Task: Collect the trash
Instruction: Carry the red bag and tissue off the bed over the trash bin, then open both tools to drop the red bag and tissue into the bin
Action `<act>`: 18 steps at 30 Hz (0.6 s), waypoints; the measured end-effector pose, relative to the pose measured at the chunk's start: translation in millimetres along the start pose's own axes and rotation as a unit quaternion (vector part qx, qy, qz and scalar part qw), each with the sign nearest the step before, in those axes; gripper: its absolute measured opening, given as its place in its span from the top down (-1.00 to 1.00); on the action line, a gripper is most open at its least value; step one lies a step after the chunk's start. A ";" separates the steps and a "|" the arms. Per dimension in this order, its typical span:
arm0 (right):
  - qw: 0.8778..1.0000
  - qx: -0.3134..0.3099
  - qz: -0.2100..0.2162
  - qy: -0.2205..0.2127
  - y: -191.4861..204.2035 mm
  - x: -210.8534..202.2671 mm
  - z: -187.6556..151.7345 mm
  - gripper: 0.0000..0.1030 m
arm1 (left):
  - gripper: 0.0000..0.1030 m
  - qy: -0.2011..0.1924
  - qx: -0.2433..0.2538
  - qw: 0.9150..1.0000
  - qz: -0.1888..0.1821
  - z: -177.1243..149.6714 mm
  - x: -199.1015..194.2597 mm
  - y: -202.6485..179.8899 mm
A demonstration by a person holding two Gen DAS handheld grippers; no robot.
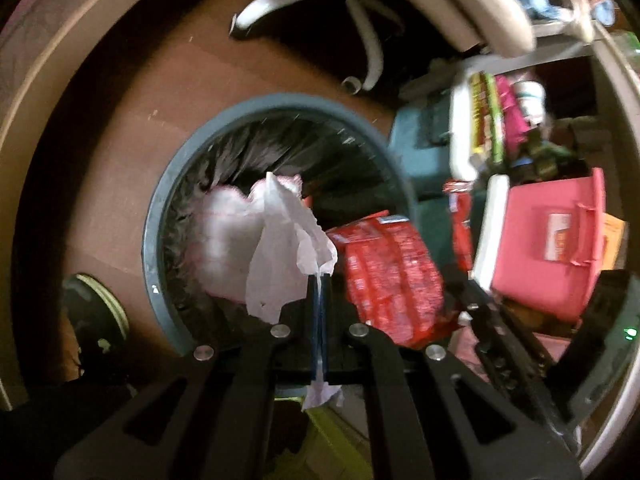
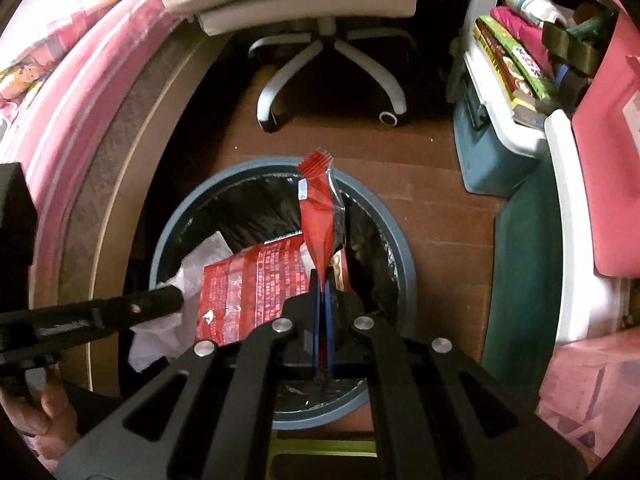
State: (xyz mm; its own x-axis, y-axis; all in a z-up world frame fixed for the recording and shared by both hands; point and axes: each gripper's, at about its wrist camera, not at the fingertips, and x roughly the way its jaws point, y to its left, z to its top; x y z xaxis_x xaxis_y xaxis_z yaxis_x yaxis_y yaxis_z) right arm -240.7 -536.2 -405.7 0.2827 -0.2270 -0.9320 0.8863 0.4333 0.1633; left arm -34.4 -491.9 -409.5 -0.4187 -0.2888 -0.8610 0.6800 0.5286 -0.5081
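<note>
Crumpled white paper and a red foil snack wrapper are the two pieces of trash in play, and both hang directly above the round blue-grey plastic bin with its black liner bag.

The left gripper has its jaws closed tight on the paper's lower edge. The sheet rises up and to the left from the jaws, and a scrap pokes out behind them. The open mouth of the bin lies straight ahead and below.

The right gripper has its jaws closed tight on the narrow end of the red wrapper. The wrapper's long axis runs straight up and away from the jaws, with its crimped top edge over the far rim of the bin.

A larger red printed snack bag shows just left of the right jaws, over the bin opening, though whether it lies inside or is carried cannot be told.

Both grippers sit side by side over the bin, the left one showing as a black bar in the right camera's view. Neither looks nearer than the other. Judging from this, each load should fall inside once the jaws part.

A white swivel chair base stands on the brown floor beyond the bin.
</note>
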 end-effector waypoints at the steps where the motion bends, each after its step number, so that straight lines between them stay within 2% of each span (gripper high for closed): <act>1: 1.000 -0.002 -0.002 0.004 -0.6 3.9 0.2 0.94 | 0.87 0.004 -0.002 1.000 0.009 1.2 3.5 1.9; 2: 1.000 -0.002 -0.005 0.007 -0.2 6.3 -0.4 0.92 | 0.82 0.011 -0.005 1.000 0.017 1.9 7.2 3.3; 4: 1.000 -0.001 -0.004 0.023 -0.6 14.2 -1.9 0.87 | 0.43 0.018 -0.009 0.999 0.024 2.4 10.9 6.8; 5: 1.000 0.000 -0.006 0.027 -0.6 16.3 -3.1 0.86 | 0.29 0.018 -0.008 0.999 0.033 2.5 11.0 8.0; 6: 0.999 0.000 -0.006 0.032 -0.9 18.8 -4.5 0.75 | 0.10 0.014 -0.005 0.999 0.041 2.9 10.0 8.1; 7: 0.999 0.000 -0.005 0.036 -1.0 20.2 -6.0 0.67 | -0.02 0.012 -0.004 0.999 0.045 2.9 8.1 8.0; 9: 0.999 0.003 -0.006 0.034 -1.1 19.3 -8.7 0.34 | -0.18 0.007 -0.008 0.999 0.048 3.3 5.6 9.1; 10: 1.000 0.003 -0.007 0.031 -0.2 17.6 -9.9 0.29 | -0.25 0.002 -0.013 0.999 0.051 3.3 2.0 11.1; 12: 1.000 0.003 -0.007 0.024 1.0 14.5 -10.6 0.06 | -0.31 -0.005 -0.021 0.998 0.054 3.9 -3.9 14.0; 14: 1.000 0.005 -0.003 0.016 2.7 9.7 -9.6 -0.03 | -0.38 -0.015 -0.030 0.998 0.057 4.3 -12.2 16.7; 16: 1.000 0.001 0.003 0.000 8.3 -0.2 -6.8 -0.23 | -0.51 -0.031 -0.037 0.997 0.065 4.1 -23.4 17.6; 17: 1.000 -0.001 0.004 -0.009 11.5 -5.3 -5.0 -0.43 | -0.55 -0.038 -0.040 0.996 0.067 3.3 -29.1 18.3; 18: 1.000 -0.006 0.004 -0.026 17.4 -15.5 -2.4 -0.53 | -0.58 -0.049 -0.046 0.995 0.068 2.2 -37.9 19.7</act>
State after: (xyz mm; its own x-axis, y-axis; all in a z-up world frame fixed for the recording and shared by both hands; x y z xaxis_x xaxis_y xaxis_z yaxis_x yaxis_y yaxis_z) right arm -230.5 -523.0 -389.1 0.3093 -0.2690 -0.9121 0.8794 0.4460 0.1666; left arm -3.9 -472.3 -386.9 -0.2630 -0.2841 -0.9220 0.6663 0.6377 -0.3865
